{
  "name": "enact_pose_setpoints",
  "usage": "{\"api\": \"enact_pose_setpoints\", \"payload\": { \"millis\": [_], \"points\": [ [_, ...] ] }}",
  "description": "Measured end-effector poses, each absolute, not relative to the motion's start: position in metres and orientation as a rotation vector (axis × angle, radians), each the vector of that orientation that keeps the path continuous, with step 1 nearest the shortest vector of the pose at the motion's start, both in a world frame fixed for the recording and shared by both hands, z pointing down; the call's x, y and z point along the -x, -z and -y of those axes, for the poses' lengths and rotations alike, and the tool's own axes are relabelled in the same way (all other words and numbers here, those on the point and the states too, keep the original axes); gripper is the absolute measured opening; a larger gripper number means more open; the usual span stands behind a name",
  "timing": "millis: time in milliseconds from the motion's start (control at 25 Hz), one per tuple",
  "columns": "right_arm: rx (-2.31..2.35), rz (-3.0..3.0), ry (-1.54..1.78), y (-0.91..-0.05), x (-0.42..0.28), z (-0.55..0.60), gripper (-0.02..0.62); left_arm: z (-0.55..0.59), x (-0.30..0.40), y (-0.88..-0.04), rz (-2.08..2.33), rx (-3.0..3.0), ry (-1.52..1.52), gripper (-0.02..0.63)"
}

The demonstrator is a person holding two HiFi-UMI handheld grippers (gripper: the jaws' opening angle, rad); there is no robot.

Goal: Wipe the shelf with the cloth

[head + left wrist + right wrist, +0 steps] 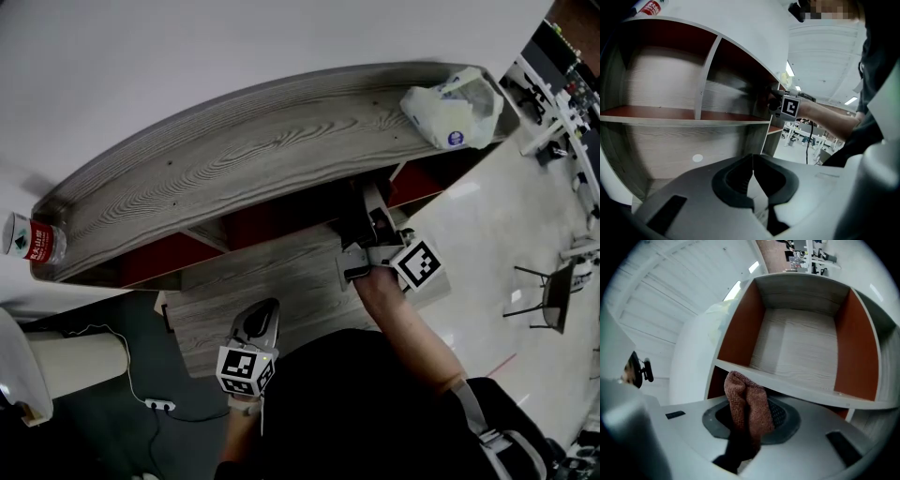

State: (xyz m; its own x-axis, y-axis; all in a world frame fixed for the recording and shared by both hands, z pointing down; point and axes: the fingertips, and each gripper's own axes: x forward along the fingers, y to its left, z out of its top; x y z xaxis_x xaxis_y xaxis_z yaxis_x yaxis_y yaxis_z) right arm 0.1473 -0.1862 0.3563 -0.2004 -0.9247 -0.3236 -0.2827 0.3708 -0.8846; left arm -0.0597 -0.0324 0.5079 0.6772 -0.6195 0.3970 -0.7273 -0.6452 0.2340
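A reddish-brown cloth sticks up from between the jaws of my right gripper, which is shut on it. This gripper faces a shelf compartment with orange-brown sides and a pale wood back, just in front of its lower board. In the head view the right gripper reaches in under the grey wood top of the shelf, its tips hidden. My left gripper hangs lower, off the shelf front, and is shut on nothing. The right gripper's marker cube shows at the shelf's right compartment.
A plastic bottle with a red label lies on the shelf top's left end. A white plastic bag sits on its right end. A power strip with cable lies on the dark floor. Chairs and desks stand to the right.
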Motion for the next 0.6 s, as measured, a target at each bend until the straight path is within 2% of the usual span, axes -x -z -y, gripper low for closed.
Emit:
{"api": "enact_pose_setpoints", "payload": {
  "millis": [240,600],
  "points": [
    [1.016,-1.754,0.737,-0.312,-0.147,0.182,0.081,0.030,0.059,-0.509,1.059,-2.512,-0.406,0.008],
    [0.973,-1.704,0.760,-0.312,-0.144,0.203,0.081,0.031,0.062,-0.506,1.081,-2.505,-0.408,0.008]
  ]
}}
